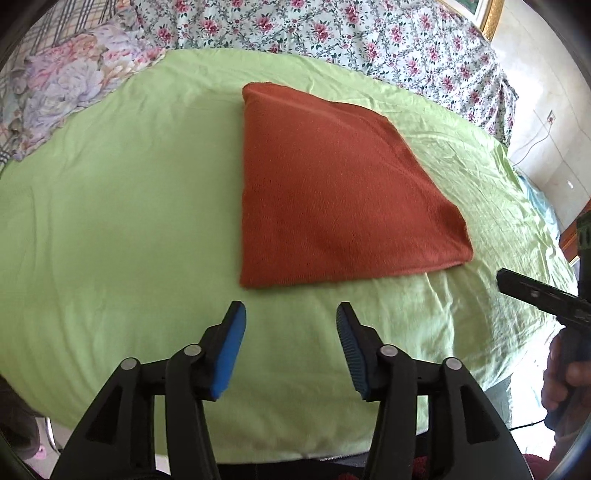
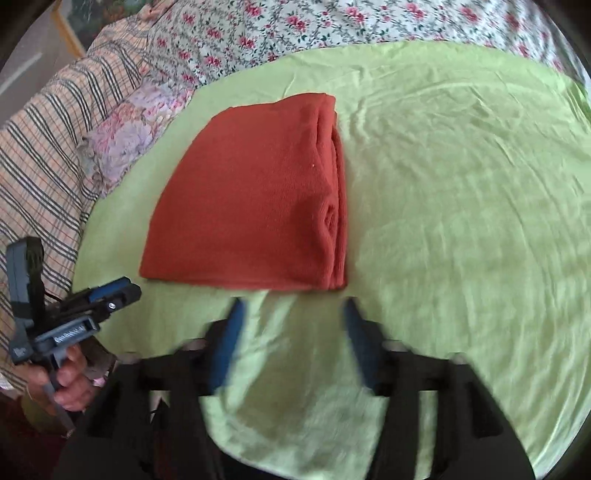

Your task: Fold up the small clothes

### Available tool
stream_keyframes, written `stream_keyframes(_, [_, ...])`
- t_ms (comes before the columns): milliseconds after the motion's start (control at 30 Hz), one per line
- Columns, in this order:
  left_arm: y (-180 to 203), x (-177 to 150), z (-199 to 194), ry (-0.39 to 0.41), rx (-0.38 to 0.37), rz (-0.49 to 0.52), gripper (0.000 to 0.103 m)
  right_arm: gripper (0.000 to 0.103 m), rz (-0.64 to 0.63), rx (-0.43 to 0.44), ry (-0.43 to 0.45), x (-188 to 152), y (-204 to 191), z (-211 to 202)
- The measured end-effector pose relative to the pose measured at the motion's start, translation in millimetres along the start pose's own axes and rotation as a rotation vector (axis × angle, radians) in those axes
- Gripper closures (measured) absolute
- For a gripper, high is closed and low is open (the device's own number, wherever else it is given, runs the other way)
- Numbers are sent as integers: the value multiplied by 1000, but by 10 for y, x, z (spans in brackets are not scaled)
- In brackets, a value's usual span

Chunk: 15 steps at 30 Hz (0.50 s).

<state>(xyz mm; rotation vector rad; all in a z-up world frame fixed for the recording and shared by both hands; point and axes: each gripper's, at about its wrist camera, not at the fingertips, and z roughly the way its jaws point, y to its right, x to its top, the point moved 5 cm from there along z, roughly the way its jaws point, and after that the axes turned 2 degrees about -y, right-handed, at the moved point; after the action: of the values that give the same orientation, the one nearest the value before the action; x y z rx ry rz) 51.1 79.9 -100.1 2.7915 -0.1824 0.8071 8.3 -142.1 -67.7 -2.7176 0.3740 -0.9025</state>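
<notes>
The cloth [image 1: 332, 192] is a rust-red knit thing lying folded on the green sheet [image 1: 110, 221], roughly mid-bed, a bit ahead of both grippers. The left gripper [image 1: 291, 314] hangs just short of its near edge, jaws spread wide with nothing between them. The right gripper [image 2: 291, 310] is the same deal: jaws apart, empty, just shy of the near edge. That view is motion-blurred, so don't trust me on the fine details.

Looks to me like the folding is mostly done, or at least one fold in. On the right side you can see the stacked layers [image 2: 334, 206] bunched up, with a little pucker near the front.

What I'd worry about from here:

- Grabbing that layered side and only catching the top layer or two. The stack would peel open and the fold comes undone.
- Pinching too deep and grabbing the sheet along with the cloth. The sheet is already wrinkly and loose, so it'd drag everything around.
- The knit looks soft and thick-ish, so another fold could spring back or end up lopsided if the two grippers don't lift evenly.
- The bunched edge isn't lined up clean, so folding over it would probably lock in a lump.

The floral quilt [image 1: 332, 33] behind is well clear, no issue there.
</notes>
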Motion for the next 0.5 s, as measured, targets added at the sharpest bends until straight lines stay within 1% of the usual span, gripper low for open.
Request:
stream_keyframes(67, [23,-53,-83,7,2,3,44,21,46,30,9,-65,-27,-77])
stream_keyframes(100, [36,-87,-144,15,11,7,40,18,66,36,23,-94,-37,-121])
stream_keyframes(133, [41,-116,-189,23,22,11,33,16,82,37,38,-129,-44,-162])
stream_keyframes(200, [46,-182,-289,48,46,20,30,9,95,45,74,-204,-84,-242])
stream_keyframes(233, [42,-208,-327,55,53,20,29,7,100,56,85,-250,-121,-273])
stream_keyframes(267, [37,-235,-362,61,56,18,28,4,119,62,88,-310,-163,-298])
stream_keyframes(300, [28,-271,-404,65,58,15,26,3,141,63,86,-364,-191,-314])
stream_keyframes(333, [23,-285,-428,69,61,12,25,2,153,58,77,-423,-228,-316])
stream_keyframes(367, [14,-294,-450,73,62,10,25,2,136,69,69,-490,-305,-321])
stream_keyframes(500, [-15,-331,-545,94,85,14,25,1,75,241,59,-566,-544,-352])
